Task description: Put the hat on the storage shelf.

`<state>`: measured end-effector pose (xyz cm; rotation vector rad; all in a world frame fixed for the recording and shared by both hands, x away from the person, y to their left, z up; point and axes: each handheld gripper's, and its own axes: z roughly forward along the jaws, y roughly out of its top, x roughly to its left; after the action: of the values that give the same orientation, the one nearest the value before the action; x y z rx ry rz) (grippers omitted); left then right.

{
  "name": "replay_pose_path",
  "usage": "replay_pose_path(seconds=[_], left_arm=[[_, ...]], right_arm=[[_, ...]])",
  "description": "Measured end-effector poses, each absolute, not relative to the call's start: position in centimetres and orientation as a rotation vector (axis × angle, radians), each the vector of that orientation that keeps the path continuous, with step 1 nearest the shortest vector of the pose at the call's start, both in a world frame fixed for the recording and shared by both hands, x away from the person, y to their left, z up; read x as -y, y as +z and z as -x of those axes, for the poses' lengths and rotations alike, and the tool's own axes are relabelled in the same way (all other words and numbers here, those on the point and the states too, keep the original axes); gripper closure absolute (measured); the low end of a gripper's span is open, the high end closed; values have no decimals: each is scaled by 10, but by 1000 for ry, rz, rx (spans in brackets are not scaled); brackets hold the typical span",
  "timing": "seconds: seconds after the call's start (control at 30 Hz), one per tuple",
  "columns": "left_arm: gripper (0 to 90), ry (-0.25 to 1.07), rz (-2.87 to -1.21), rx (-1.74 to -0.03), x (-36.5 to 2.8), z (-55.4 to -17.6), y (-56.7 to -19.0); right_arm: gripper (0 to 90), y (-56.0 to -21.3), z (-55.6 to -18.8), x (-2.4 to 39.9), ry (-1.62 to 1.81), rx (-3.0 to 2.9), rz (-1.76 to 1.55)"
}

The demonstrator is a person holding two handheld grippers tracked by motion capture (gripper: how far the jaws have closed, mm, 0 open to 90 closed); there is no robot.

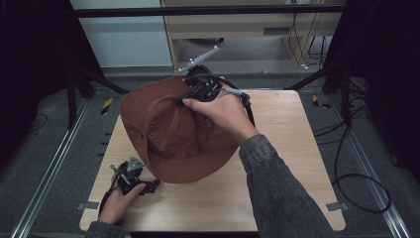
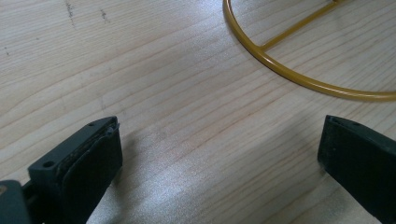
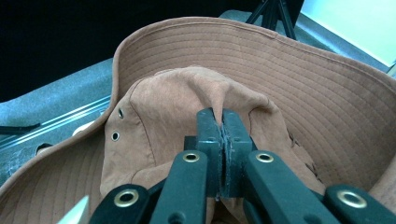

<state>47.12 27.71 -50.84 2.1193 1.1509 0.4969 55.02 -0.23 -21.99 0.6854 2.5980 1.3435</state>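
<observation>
while the right gripper pinches the brown hat's crown to lift it, the left gripper (jaws spread) waits on the surface.

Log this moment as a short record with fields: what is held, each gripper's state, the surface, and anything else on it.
held item: brown brimmed hat, crown fabric pinched, lifted over the table
right gripper: shut on the hat's crown
left gripper: open, nothing between the jaws, low over the table near its front left
surface: light wooden table
other item: yellow wire ring with a crossbar, lying on the table ahead of the left gripper
</observation>
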Motion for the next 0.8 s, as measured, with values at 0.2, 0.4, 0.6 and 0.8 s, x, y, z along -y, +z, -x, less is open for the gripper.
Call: replay_pose_path(seconds=[0.2, 0.4, 0.6, 0.8], left_arm=[[0, 496, -2121, -1147, -277, -471, -508], [0, 496, -2121, -1147, -277, -471, -508], [0, 499, -2121, -1147, -277, -471, -509], [0, 499, -2121, -1147, -277, -471, -509]], right_arm=[[883, -222, -551, 1, 1343, -2608, -686], [881, -227, -552, 4, 1337, -2615, -693], [879, -228, -551, 2, 1334, -2622, -691], [874, -230, -549, -3, 1323, -2634, -668]])
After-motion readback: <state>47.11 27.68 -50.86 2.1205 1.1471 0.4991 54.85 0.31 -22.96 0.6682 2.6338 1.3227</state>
